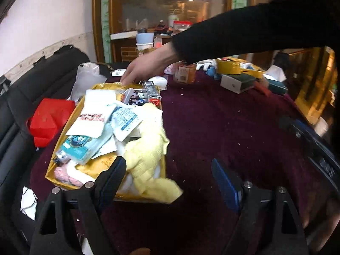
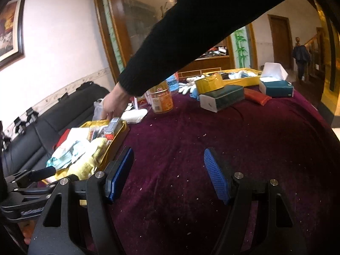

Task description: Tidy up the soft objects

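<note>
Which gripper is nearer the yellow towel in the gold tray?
Left. The left gripper is open, one finger overlapping the yellow towel at the gold tray's near edge. The right gripper, open, hangs over bare cloth beside the tray.

The near and middle part of the red tablecloth (image 2: 201, 148) is bare. On the left a full yellow box (image 1: 63, 131) blocks the way, and a bare hand (image 1: 144, 68) reaches to its far edge. Far off stand a jar (image 2: 162, 101) and tissue boxes (image 2: 222, 97).

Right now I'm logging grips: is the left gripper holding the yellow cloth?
No: the left gripper is open and empty, while the yellow cloth lies in the gold tray.
</note>
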The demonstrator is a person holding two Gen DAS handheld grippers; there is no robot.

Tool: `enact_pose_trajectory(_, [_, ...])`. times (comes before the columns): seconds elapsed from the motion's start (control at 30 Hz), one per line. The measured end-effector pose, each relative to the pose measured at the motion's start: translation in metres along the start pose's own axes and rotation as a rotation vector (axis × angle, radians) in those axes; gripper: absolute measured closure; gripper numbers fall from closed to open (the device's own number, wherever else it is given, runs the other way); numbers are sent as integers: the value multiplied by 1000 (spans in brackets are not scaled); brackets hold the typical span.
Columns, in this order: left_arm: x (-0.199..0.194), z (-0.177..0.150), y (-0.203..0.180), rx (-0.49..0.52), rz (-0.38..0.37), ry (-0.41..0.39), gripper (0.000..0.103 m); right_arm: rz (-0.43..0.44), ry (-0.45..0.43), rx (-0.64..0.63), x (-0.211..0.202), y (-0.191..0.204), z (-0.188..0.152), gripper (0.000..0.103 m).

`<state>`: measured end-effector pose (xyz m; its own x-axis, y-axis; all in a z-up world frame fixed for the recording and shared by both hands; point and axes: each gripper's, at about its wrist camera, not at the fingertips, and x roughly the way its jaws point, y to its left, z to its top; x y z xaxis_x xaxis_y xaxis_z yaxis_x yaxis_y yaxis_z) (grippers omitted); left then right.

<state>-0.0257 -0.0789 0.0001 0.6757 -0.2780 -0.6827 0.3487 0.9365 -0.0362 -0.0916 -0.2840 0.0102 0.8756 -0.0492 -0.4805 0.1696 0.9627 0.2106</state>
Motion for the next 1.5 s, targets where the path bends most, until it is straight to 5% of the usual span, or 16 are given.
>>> enact_pose_trajectory(0.27, [-25, -30, 30, 49, 19, -9, 20, 2, 21, -75, 5, 15, -15, 33])
enact_pose_trajectory(0.43, [-25, -29, 12, 85, -33, 0, 20, -54, 13, -94, -14, 7, -21, 33])
enact_pose_trajectory(0.77, [-26, -22, -44, 174, -127, 12, 20, -248, -57, 24, -70, -85, -24, 34])
enact_pose_trajectory(1.0, [-17, -19, -54, 170, -75, 32, 20, -223, -46, 96, -71, -117, -28, 34])
enact_pose_trajectory(1.5, [11, -16, -43, 171, -17, 48, 20, -91, 44, 25, -23, -74, -25, 34])
